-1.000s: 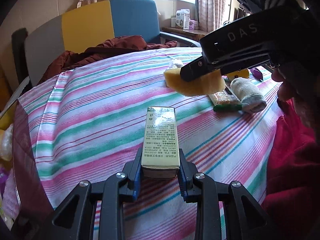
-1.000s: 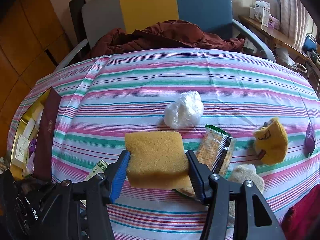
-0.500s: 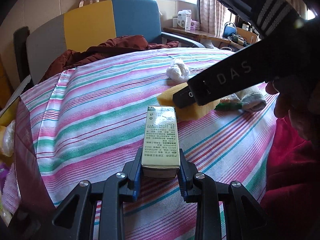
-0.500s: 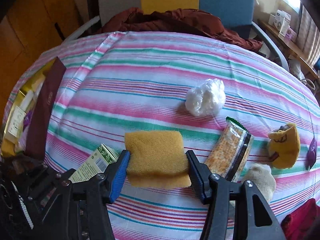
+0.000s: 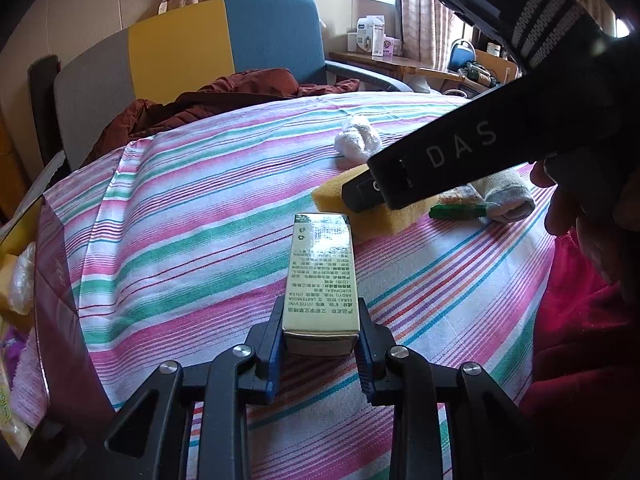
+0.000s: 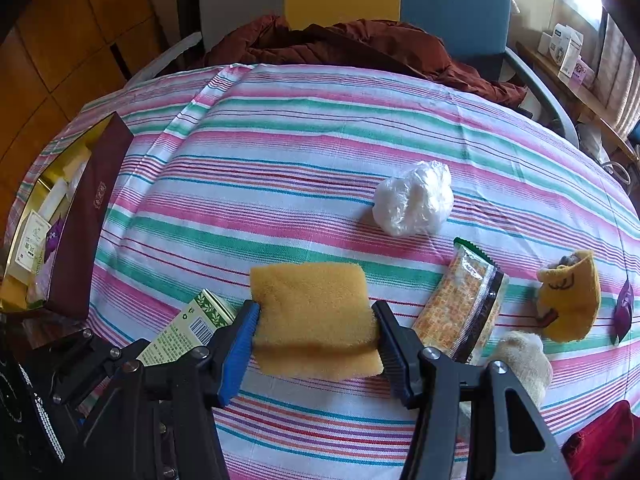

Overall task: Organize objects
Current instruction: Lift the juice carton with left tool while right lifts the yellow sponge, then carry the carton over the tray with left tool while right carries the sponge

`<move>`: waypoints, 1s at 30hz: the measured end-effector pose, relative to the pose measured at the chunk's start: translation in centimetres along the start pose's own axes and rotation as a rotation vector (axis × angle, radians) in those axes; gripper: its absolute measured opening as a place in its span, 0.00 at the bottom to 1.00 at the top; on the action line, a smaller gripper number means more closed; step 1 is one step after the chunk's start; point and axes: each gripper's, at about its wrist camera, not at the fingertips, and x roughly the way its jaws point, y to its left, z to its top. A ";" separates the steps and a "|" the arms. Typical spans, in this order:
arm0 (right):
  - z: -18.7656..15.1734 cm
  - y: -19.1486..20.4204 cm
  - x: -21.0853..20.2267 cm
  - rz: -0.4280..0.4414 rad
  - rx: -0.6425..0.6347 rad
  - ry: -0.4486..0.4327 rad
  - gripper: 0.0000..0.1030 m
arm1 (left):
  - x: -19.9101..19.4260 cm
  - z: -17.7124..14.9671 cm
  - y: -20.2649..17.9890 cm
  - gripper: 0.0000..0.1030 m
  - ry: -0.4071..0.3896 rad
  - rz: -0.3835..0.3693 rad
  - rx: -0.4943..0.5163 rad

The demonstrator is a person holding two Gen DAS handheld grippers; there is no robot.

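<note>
On the striped surface [image 6: 304,152], left claw [image 5: 320,344] is clamped narrow on a pale green carton [image 5: 322,276], lying lengthwise between its pads. Right claw [image 6: 316,332] grips a yellow sponge [image 6: 312,312] by its side edges, just beside the carton's far end. Near the sponge: crumpled white plastic bag [image 6: 414,204], cracker packet [image 6: 464,304], yellow sock [image 6: 570,300], beige sock [image 6: 524,356]. Dark red box [image 6: 86,228] sits at the surface's left edge.
</note>
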 end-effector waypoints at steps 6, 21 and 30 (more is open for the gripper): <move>0.1 0.2 -0.4 0.018 -0.003 -0.024 0.56 | -1.0 -0.1 0.1 0.29 0.019 0.035 -0.001; 0.3 -1.1 -1.2 -0.002 0.060 -0.070 0.56 | -9.7 1.6 3.0 0.29 -0.135 0.073 -0.107; 0.1 -0.1 -0.6 -0.036 0.033 -0.047 0.56 | -13.0 0.7 7.2 0.29 -0.184 0.130 -0.209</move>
